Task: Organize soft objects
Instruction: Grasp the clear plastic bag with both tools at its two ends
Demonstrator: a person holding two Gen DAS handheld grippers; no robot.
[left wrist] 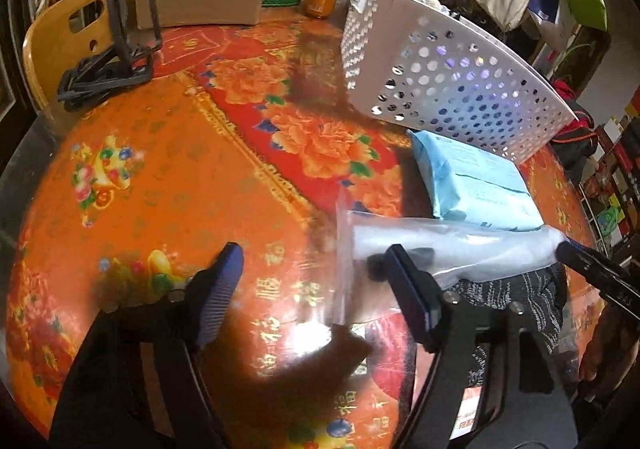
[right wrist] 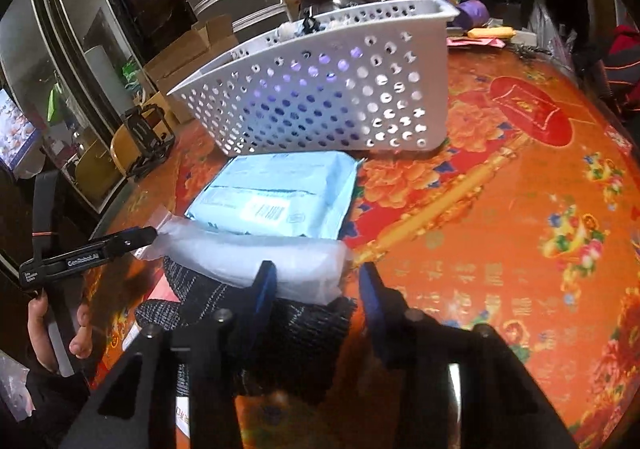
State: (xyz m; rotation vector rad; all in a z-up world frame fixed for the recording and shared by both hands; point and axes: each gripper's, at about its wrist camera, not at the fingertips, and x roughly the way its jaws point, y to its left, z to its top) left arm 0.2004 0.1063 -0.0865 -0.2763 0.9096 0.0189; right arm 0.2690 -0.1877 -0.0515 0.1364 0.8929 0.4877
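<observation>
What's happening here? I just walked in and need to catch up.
A person is sorting soft items on the orange floral table with two handheld grippers. The left gripper and right gripper are both open, one at each end of a clear plastic bag lying on a dark knitted item. Neither has clamped it. A light blue packet sits beside the white perforated basket.

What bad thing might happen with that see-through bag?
1. The left claw and right claw are both open around the clear bag, so it may slide off the dark knit cloth when they close.
2. The blue packet lies between the bag and the white basket and could get bumped.
</observation>
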